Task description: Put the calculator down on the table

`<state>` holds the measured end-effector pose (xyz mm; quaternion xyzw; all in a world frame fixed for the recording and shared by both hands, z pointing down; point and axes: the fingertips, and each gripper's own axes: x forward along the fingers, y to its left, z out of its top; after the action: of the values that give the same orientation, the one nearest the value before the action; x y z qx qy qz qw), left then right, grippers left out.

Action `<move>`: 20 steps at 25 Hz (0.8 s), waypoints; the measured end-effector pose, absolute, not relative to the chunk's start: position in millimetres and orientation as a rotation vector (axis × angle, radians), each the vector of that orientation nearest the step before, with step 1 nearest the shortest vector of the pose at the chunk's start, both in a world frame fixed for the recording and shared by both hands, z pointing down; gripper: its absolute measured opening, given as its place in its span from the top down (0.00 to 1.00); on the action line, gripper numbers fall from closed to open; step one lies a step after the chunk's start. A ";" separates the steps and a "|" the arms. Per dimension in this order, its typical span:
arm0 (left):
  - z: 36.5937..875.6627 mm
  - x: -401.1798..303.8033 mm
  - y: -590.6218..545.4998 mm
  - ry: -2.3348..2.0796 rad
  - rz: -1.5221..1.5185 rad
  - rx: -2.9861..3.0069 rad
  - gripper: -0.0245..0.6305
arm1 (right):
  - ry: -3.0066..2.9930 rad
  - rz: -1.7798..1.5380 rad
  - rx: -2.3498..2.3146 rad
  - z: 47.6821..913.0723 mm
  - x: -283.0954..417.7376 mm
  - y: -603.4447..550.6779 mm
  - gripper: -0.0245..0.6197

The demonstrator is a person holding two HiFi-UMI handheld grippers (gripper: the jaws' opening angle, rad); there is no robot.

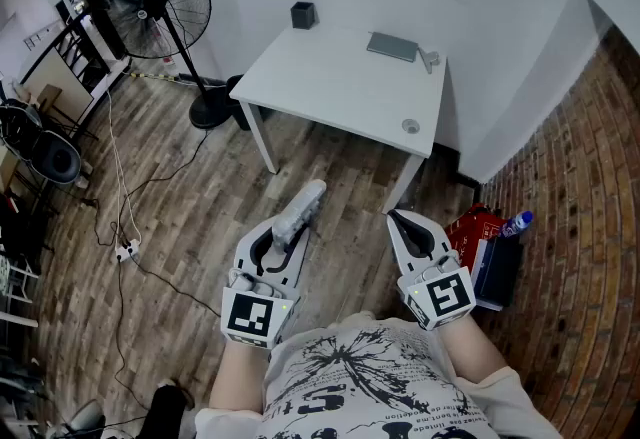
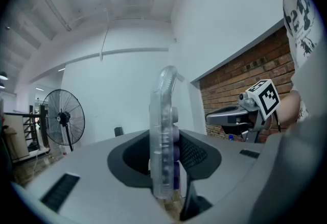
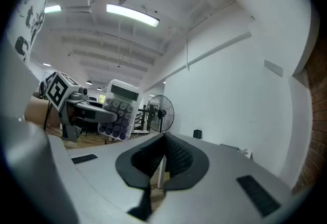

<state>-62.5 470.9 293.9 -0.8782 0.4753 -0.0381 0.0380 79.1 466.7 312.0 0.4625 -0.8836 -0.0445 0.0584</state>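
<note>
A clear-cased calculator (image 1: 301, 211) with grey and purple keys stands on edge in my left gripper (image 1: 291, 243), which is shut on its lower end. In the left gripper view the calculator (image 2: 163, 131) rises edge-on from between the jaws of the left gripper (image 2: 164, 169). From the right gripper view I see the calculator's (image 3: 120, 110) key face, held up by the left gripper (image 3: 88, 108). My right gripper (image 1: 394, 219) is beside it, shut and empty; its jaws meet at the right gripper's tip (image 3: 164, 141). Both grippers hover over the floor in front of the white table (image 1: 330, 87).
On the table are a dark cup (image 1: 303, 15), a flat grey device (image 1: 392, 47) and a small round object (image 1: 410, 126). A standing fan (image 1: 156, 3) is to the table's left, with cables on the wooden floor. A red box (image 1: 478, 227) and a bottle (image 1: 517, 223) lie at the right.
</note>
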 end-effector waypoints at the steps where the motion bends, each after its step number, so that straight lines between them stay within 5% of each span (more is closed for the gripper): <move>1: 294.1 -62.5 469.9 1.453 -0.122 -2.691 0.74 | -2.674 -0.133 1.403 312.4 78.8 465.3 0.94; 20: 308.7 -100.8 436.9 1.483 -0.127 -2.718 0.74 | -2.654 -0.007 1.431 337.1 52.6 417.4 0.94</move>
<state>-100.8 436.9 308.7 -0.8770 0.4783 -0.0409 0.0215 52.6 417.4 337.1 0.4738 -0.8784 -0.0022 0.0632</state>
